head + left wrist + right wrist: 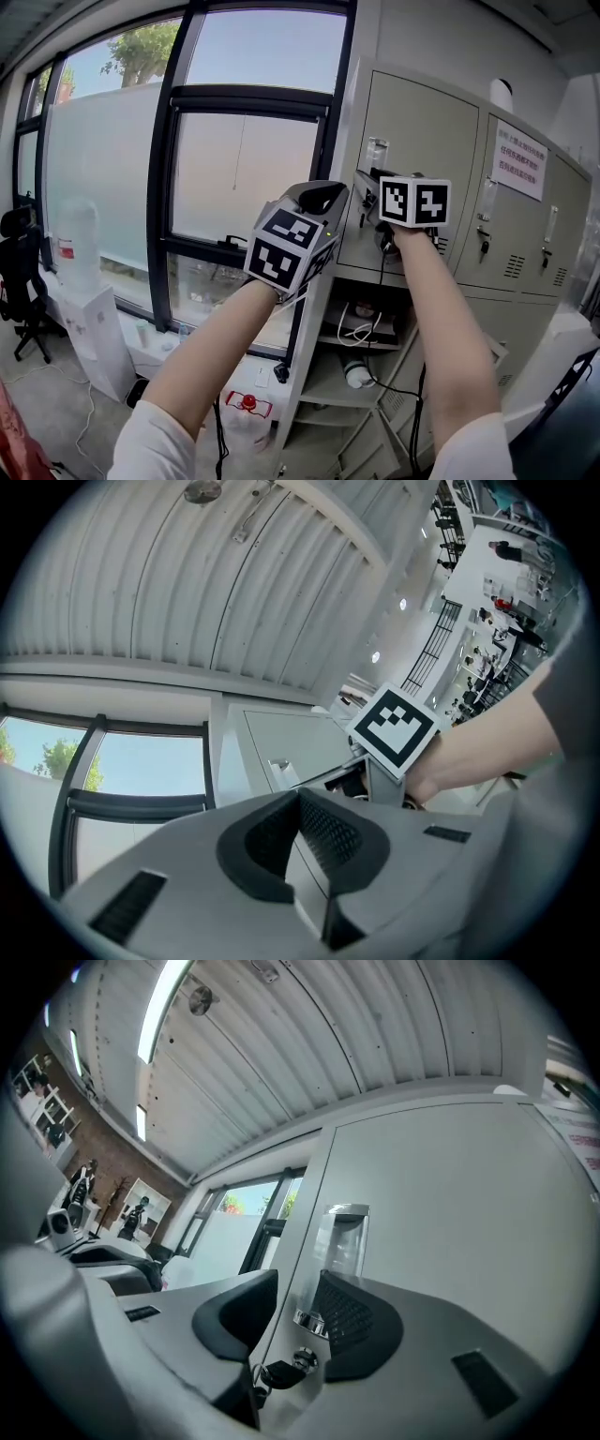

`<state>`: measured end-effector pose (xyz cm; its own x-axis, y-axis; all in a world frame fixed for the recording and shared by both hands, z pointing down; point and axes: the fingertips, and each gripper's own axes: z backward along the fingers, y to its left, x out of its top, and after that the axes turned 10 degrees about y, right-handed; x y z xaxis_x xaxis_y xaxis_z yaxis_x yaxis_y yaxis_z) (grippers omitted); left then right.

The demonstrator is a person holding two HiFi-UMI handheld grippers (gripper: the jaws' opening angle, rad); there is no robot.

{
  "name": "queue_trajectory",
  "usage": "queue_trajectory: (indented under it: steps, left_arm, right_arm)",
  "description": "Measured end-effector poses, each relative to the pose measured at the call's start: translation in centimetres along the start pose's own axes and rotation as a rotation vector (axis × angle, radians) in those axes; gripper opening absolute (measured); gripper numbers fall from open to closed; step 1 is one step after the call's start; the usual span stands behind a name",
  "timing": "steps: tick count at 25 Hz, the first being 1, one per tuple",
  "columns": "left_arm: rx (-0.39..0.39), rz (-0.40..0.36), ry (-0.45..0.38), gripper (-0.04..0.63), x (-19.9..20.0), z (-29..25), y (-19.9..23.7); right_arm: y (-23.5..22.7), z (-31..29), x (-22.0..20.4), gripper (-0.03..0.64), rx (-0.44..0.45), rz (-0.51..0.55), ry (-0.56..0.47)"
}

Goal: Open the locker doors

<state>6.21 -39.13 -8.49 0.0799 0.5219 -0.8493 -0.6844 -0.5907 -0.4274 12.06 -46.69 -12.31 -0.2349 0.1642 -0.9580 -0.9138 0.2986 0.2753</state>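
A beige locker cabinet stands at the right, its upper-left door (427, 131) closed. That door carries a clear handle (377, 152) near its left edge and a key (364, 212) in the lock below. My right gripper (368, 190) is at that edge. In the right gripper view the right gripper (295, 1286) is open, with the door (450, 1213) edge, the handle (342, 1237) and the key (281, 1372) between the jaws; the pads do not press. My left gripper (323, 197) hangs left of the locker, shut and empty (300, 799), looking toward the door (291, 742).
Two more closed locker doors (511, 225) stand to the right, one with a paper notice (518, 159). Below is an open shelf (361, 328) with cables. A tall window (244, 169) fills the left. A black chair (23, 281) and white units (94, 328) stand by it.
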Motion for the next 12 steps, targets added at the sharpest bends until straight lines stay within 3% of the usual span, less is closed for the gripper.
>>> queue_trajectory:
  steps: [8,12]
  left_arm:
    - [0.028,0.027,0.009,0.005,-0.5,1.2,1.6]
    - [0.024,0.038,0.011,0.005,-0.6,1.2,1.3]
  right_arm:
    - [0.3,0.4,0.4,0.150,0.065,-0.075,0.000]
    - [0.9,1.2,0.7,0.150,0.068,-0.062,-0.005]
